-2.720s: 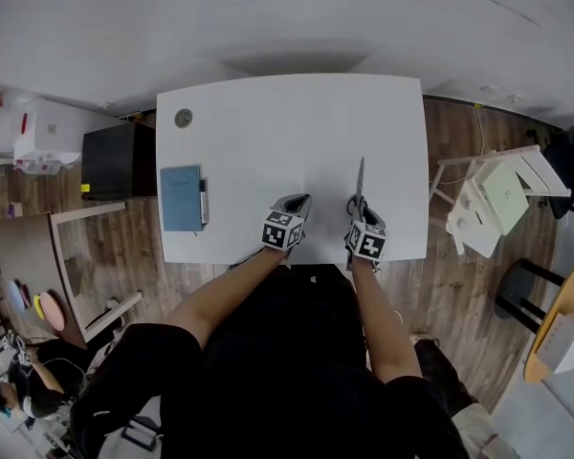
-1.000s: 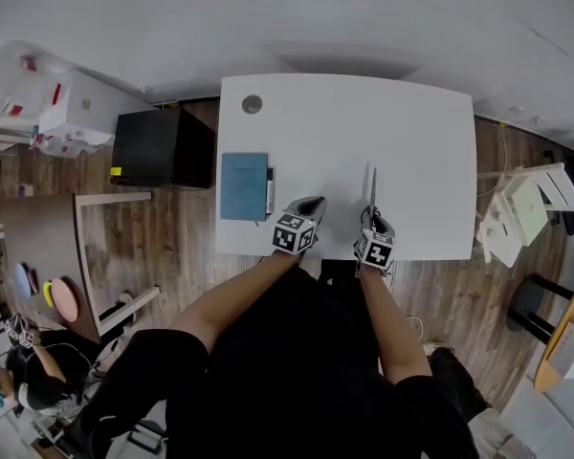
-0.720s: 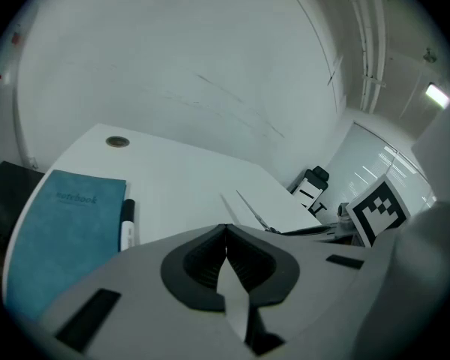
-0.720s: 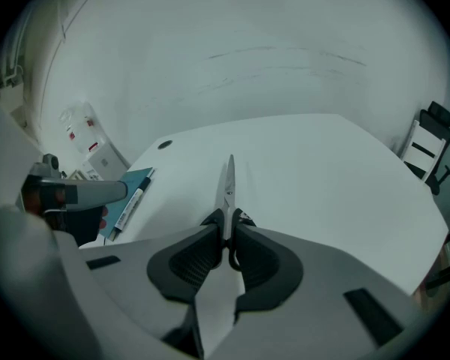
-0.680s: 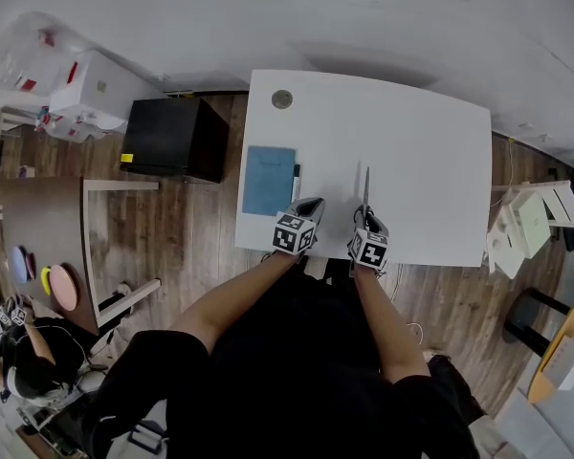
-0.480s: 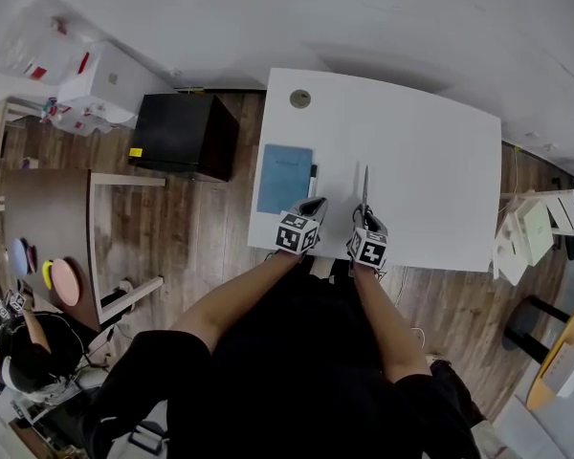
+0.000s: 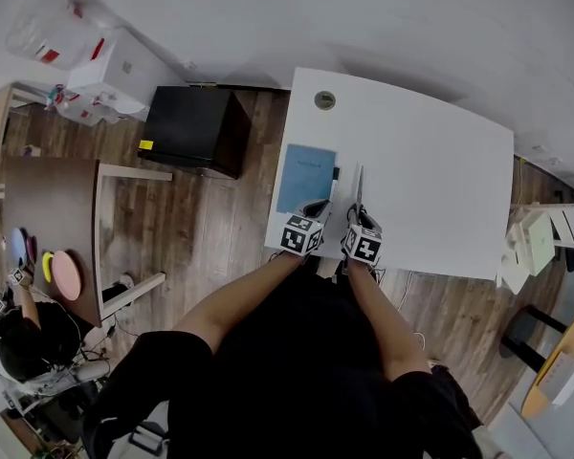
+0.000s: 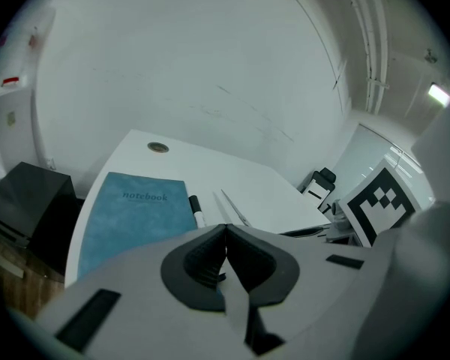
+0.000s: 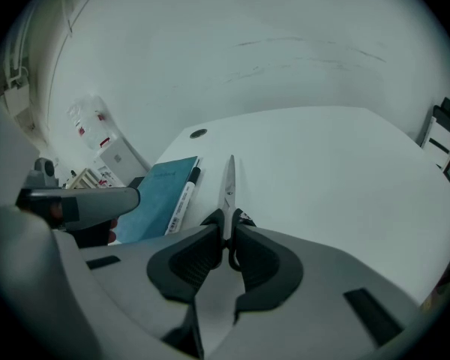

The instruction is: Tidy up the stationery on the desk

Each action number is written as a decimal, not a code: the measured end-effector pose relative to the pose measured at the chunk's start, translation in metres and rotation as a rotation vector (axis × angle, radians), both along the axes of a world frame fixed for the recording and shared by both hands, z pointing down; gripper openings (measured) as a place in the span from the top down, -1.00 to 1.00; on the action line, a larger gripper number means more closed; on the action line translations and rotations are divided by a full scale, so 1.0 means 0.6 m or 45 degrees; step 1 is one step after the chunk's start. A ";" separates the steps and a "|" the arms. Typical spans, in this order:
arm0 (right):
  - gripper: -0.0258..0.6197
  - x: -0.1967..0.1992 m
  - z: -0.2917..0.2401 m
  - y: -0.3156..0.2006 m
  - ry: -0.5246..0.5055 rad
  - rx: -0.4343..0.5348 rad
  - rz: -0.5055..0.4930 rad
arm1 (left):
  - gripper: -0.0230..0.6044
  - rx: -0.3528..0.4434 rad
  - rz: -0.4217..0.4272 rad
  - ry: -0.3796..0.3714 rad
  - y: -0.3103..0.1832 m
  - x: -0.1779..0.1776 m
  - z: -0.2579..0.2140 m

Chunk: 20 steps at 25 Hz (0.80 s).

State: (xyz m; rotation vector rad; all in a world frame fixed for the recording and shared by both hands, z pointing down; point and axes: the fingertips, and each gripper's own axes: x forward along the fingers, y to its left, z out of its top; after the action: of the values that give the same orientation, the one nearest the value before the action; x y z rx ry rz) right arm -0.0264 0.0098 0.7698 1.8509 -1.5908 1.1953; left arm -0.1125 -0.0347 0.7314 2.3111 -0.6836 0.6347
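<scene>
A blue notebook (image 7: 306,177) lies at the left edge of the white desk (image 7: 430,161), with a black-capped marker (image 7: 334,178) along its right side. My right gripper (image 7: 357,218) is shut on the handles of a pair of scissors (image 7: 358,187), whose blades point away just right of the marker. In the right gripper view the scissors (image 9: 229,180) run beside the marker (image 9: 186,193) and notebook (image 9: 161,197). My left gripper (image 7: 318,208) is shut and empty, just in front of the notebook (image 8: 135,216); its jaws (image 8: 225,235) meet.
A round cable grommet (image 7: 324,100) sits in the desk's far left corner. A black cabinet (image 7: 193,130) stands left of the desk, with a wooden table (image 7: 48,218) and white boxes (image 7: 96,75) further left. A white rack (image 7: 536,237) stands at right.
Both grippers have moved left along the desk's front edge, the right one carrying the scissors. The scissors now lie close beside the marker and notebook. Neither jaw opening changed.
</scene>
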 end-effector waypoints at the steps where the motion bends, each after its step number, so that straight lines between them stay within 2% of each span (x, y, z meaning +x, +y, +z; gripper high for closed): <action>1: 0.64 -0.007 0.001 -0.003 0.002 -0.004 -0.003 | 0.88 -0.006 0.000 0.001 0.002 -0.005 0.001; 8: 0.64 -0.024 0.011 -0.017 0.032 -0.024 -0.054 | 0.88 -0.018 -0.001 0.003 0.005 -0.022 0.007; 12: 0.64 -0.037 0.020 -0.010 0.033 -0.049 -0.073 | 0.88 -0.057 -0.059 0.027 0.001 -0.041 0.005; 16: 0.64 -0.047 0.026 -0.012 0.021 -0.062 -0.087 | 0.88 0.013 -0.057 0.027 -0.011 -0.043 -0.007; 20: 0.64 -0.055 0.031 -0.015 -0.004 -0.062 -0.069 | 0.88 0.001 -0.069 0.019 -0.015 -0.051 -0.004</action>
State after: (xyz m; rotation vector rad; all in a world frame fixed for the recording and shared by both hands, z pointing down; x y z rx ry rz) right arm -0.0596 0.0008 0.7882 1.7655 -1.5893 1.2033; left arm -0.1429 -0.0435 0.7293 2.2876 -0.7375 0.5922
